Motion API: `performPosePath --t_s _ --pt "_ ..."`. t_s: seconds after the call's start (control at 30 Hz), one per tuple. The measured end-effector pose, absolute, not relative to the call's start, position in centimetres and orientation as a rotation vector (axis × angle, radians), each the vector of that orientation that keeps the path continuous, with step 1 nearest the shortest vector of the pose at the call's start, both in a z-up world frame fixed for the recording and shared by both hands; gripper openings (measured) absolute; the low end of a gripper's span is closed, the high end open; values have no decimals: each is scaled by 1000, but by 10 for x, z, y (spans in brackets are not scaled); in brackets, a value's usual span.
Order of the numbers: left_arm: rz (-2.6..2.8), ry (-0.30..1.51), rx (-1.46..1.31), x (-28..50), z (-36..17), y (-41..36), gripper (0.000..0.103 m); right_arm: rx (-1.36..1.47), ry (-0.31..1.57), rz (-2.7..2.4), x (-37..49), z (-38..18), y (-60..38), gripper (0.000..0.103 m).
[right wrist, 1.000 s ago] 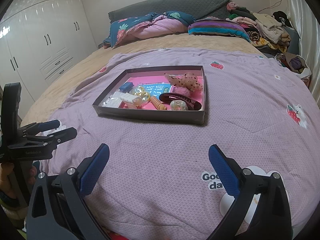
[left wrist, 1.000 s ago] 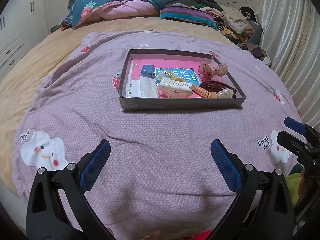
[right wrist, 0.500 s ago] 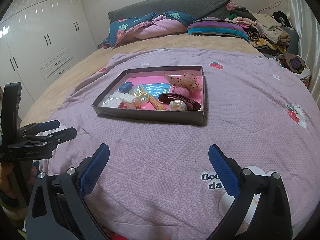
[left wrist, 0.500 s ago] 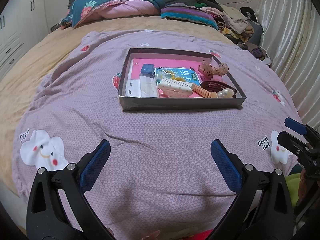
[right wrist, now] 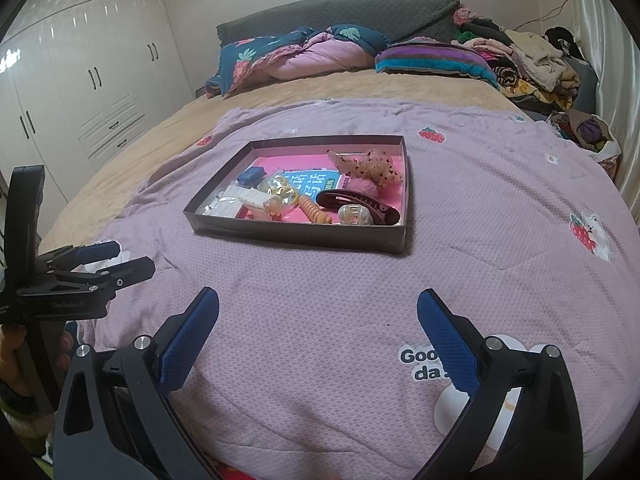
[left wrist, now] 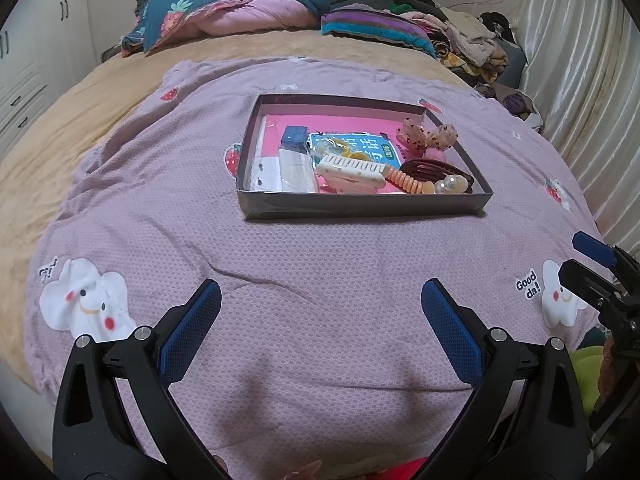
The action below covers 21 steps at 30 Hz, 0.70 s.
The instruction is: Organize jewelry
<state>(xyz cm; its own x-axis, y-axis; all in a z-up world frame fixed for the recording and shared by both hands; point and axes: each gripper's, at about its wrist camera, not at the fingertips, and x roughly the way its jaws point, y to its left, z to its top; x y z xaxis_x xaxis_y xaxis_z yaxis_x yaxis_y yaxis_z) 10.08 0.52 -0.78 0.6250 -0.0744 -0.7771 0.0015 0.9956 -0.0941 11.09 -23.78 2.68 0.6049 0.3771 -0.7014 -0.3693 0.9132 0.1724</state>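
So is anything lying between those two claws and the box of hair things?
Nothing visible. Only bare purple quilt lies between the open left gripper, the open right gripper and the shallow dark box; its low near wall is the only barrier.

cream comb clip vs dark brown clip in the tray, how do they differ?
Colour: the cream comb clip is pale with dots along its teeth; the dark brown clip is glossy and dark.
Position: seen from the left wrist, the cream clip lies mid-tray, the brown one toward the right wall.
Neighbours: an orange spiral tie lies between them; a clear pearly clip sits at the brown clip.
Both lie flat inside the tray, ungripped.
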Motion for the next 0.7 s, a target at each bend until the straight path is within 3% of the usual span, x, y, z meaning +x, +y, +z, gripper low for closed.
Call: performPosePath --t_s 0.7 --pt "31 877 -156 114 -10 27 94 13 817 389 118 24 -243 99"
